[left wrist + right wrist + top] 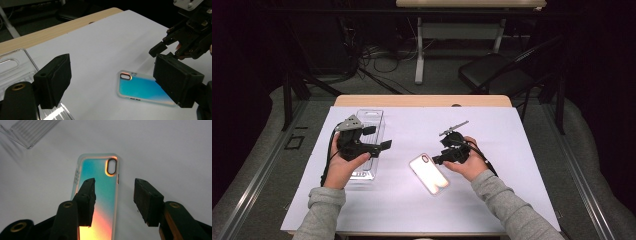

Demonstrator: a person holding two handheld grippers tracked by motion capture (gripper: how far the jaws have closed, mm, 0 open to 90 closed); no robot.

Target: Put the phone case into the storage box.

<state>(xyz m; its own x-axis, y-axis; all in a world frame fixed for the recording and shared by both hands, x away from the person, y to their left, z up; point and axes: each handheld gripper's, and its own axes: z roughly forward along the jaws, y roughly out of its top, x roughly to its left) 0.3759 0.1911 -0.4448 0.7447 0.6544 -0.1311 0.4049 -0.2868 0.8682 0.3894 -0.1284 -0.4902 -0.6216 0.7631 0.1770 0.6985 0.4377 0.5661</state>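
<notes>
Right gripper (113, 202), jaws wide, hovers over the case (97, 195), likely lining up its edge; left gripper (110, 82), wide, waits empty.

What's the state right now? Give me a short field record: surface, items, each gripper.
surface: white sheet covering a wooden table
phone case: iridescent phone case lies flat on the sheet, camera cutout toward the far end
clear packaging: clear plastic tray lies flat at the left, under the left gripper
left gripper: left gripper open, empty, held above the tray
right gripper: right gripper open, empty, over the case's right edge; contact cannot be told
</notes>
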